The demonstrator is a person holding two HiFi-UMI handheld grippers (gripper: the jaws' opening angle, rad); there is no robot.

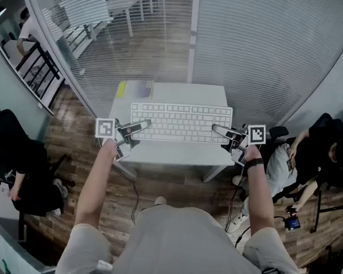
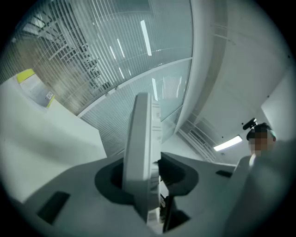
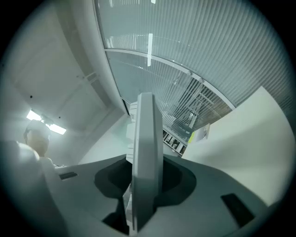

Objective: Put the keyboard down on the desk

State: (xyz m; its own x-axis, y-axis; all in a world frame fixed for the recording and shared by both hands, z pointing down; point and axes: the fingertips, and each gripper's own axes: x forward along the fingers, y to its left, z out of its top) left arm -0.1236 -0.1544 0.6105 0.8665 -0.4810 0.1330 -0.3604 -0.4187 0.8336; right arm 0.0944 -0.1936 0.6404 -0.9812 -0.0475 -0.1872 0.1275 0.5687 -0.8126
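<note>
Although gripping the white keyboard (image 1: pixel 181 122) by both short ends, cannot call the task done; looks held level just above the small white desk (image 1: pixel 176 154), with window blinds showing between its underside and the desktop in the left gripper view; judged past the carry and short of the set-down. Clamps the left end with the left gripper (image 1: pixel 141 125), jaws pressed onto the top and bottom faces; clamps the right end with the right gripper (image 1: pixel 217 129) in the same way. Leaves lowering the keyboard flat onto the bare desktop, then easing both grips off. Counts one keyboard, one desk and two grippers; counts one yellow-edged pad (image 1: pixel 121 89) at the desk's far left corner; counts also one seated person left of the desk and one right of it.
</note>
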